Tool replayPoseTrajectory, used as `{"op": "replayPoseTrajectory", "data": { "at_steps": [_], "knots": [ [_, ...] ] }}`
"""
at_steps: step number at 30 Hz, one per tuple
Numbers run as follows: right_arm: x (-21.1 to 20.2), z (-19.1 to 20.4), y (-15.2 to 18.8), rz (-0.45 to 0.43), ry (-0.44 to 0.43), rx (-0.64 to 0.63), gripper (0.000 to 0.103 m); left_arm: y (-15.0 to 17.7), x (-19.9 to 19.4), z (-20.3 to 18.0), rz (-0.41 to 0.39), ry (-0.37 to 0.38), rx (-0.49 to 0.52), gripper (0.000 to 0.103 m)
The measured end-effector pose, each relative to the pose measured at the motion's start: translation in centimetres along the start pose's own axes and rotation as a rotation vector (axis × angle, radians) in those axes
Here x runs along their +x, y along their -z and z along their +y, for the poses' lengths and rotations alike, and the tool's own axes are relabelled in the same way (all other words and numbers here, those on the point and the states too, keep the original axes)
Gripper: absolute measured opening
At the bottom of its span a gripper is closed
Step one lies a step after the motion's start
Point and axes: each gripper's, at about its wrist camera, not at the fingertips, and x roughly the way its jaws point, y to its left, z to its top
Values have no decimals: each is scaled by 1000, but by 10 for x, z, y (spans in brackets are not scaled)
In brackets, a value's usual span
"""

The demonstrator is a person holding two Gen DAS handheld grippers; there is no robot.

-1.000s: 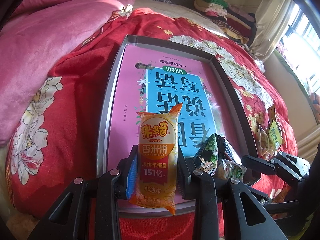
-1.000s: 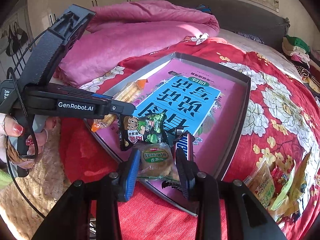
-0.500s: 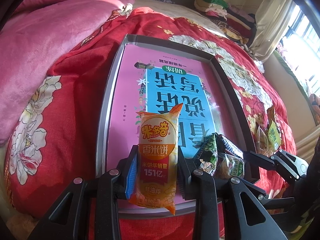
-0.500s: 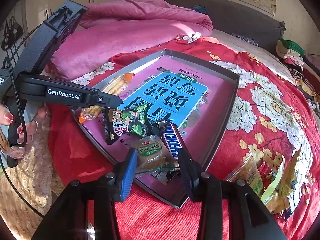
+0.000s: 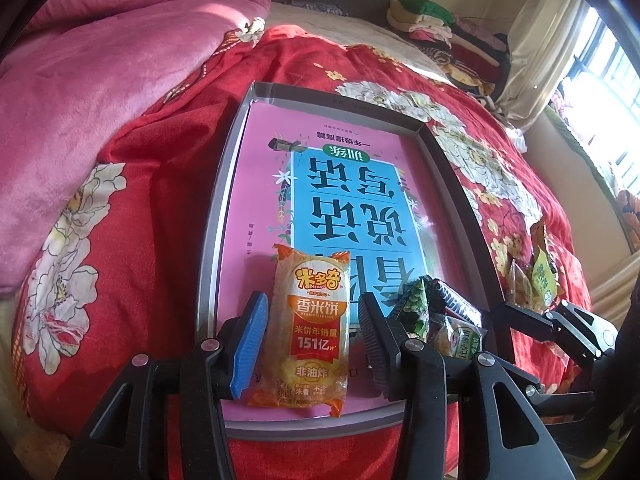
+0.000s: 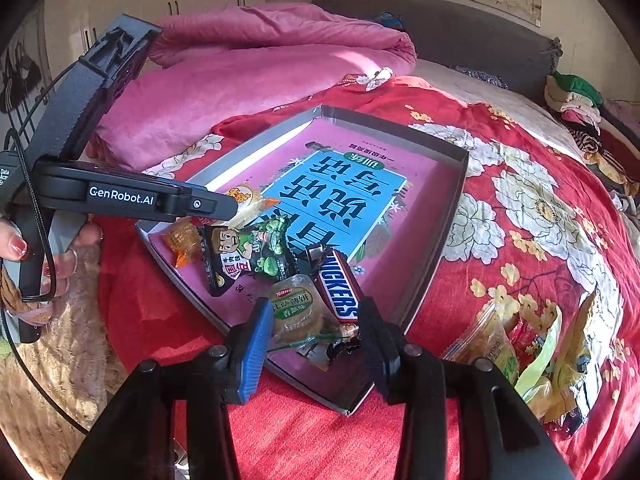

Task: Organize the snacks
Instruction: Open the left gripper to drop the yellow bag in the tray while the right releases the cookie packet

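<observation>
So the setup is a shallow grey tray sitting on a bed with a red flowered bedspread, and a pink-and-blue book lies flat inside the tray as a liner. The left hand-held gripper is over the near end of the tray with the orange rice cracker packet lying flat between its fingers. Its jaws are opening right now, and you can see a gap between the pads and the packet on both sides, so it isn't clamping anything.

Over on the right, the right hand-held gripper sits at the tray's near corner with its jaws parted around a clear-wrapped green-label biscuit. The biscuit rests on the tray floor, and the blue pad looks just beside its wrapper rather than pressing it, though the crinkly plastic makes that hard to call. Touching the biscuit is a Snickers bar, and just behind both lies a black-and-green pea snack bag. The cracker packet is further along the same end, partly hidden behind the left tool's body in the right wrist view.

A loose pile of more snacks sits on the bedspread outside the tray, off to the right. A pink quilt is bunched up at the far side, and a hand with red nails grips the left tool's handle.
</observation>
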Motion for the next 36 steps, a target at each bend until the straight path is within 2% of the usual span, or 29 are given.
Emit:
{"op": "replayPoseTrajectory", "data": {
  "at_steps": [3,5,13,19,29,36],
  "knots": [
    [-4,-2,-1,-19,2,6,44,-1,-6,-1,-30,4,3,52],
    [-10,-1,-3,-47,-5,5,46,-3,-12,-2,-60,-10,9,59],
    [-22,1,-8,-93,1,0,50,-5,-27,-4,-124,-3,14,64],
    [-32,0,-9,-126,7,10,55,-6,-40,-8,-183,24,19,73],
    [-43,-5,-7,-140,9,24,60,-1,-43,-16,-183,3,8,76],
    [-56,-13,-6,-167,23,44,60,3,-53,-26,-176,51,-19,76]
  ]
}}
